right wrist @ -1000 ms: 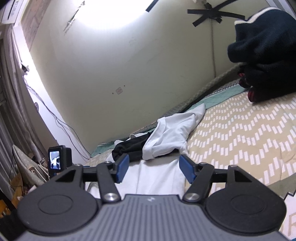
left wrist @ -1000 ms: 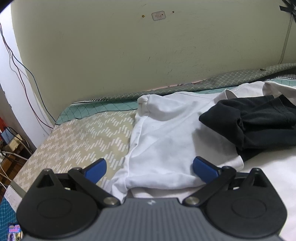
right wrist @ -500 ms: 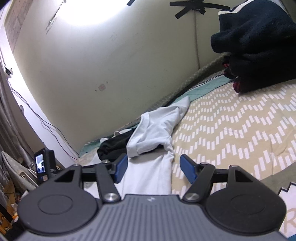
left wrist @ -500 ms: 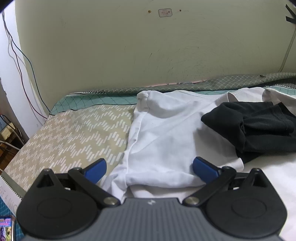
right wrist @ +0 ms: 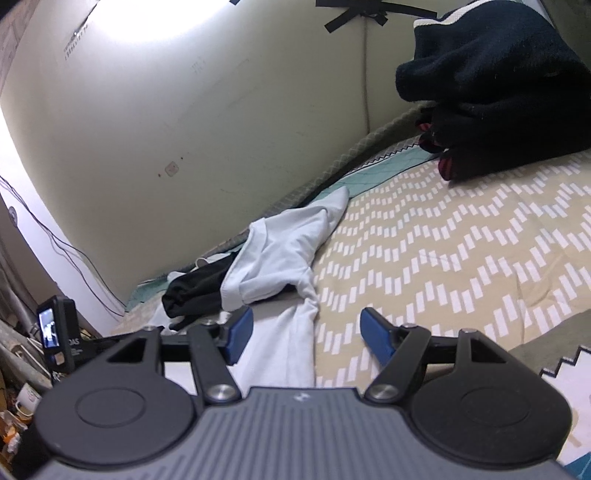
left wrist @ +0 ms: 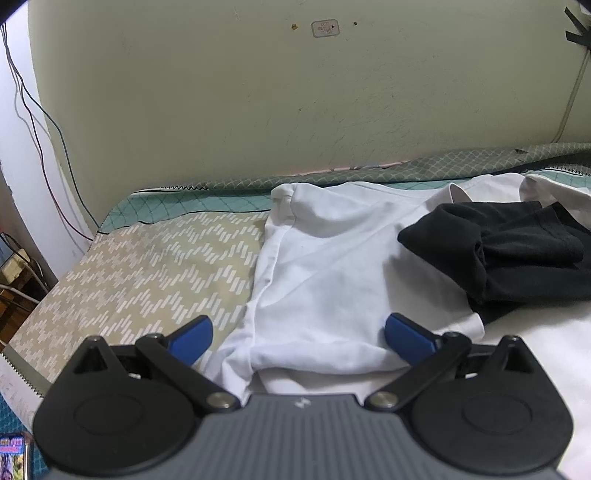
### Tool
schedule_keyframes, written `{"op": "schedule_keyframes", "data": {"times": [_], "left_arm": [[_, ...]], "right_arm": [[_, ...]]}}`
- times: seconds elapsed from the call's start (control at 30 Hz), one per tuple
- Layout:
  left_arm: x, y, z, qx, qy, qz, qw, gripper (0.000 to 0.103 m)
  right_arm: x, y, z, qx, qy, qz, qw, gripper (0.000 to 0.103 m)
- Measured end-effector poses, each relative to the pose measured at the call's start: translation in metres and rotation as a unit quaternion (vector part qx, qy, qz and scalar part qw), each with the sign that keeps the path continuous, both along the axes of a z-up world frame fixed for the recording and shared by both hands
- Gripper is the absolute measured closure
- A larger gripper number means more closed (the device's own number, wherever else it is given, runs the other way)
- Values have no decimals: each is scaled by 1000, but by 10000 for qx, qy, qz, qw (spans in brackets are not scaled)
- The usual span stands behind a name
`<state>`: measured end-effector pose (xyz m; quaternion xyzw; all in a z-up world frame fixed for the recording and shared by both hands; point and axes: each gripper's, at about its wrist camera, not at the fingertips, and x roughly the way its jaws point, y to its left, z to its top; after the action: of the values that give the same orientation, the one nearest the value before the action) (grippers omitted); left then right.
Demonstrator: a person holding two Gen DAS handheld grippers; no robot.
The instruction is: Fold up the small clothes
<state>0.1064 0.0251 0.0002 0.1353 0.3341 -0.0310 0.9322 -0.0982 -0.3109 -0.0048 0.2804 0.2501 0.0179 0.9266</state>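
Since a second ago my right view has swung: the dark clothes pile (right wrist: 491, 85) sits larger and closer to the middle, the white garment's sleeve (right wrist: 291, 254) lower. The left view has barely shifted. I see a small sticker (left wrist: 325, 28) on the cream wall (left wrist: 258, 103); its writing is too small to read. The bed's beige zigzag cover (left wrist: 155, 273) carries one white garment (left wrist: 325, 273) with one black garment (left wrist: 517, 254) crumpled on top. My left gripper (left wrist: 297, 338) has its fingers spread wide over the white hem, not pinching. My right gripper (right wrist: 306, 334) is likewise released, straddling a white fold.
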Motion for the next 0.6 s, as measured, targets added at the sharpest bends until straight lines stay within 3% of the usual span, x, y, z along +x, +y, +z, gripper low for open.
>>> {"op": "schedule_keyframes", "data": {"times": [0.6], "left_arm": [[-1, 1, 1, -16, -3, -35, 10000, 0]], "right_arm": [[-3, 1, 4, -64, -73, -68, 9999, 36]]}}
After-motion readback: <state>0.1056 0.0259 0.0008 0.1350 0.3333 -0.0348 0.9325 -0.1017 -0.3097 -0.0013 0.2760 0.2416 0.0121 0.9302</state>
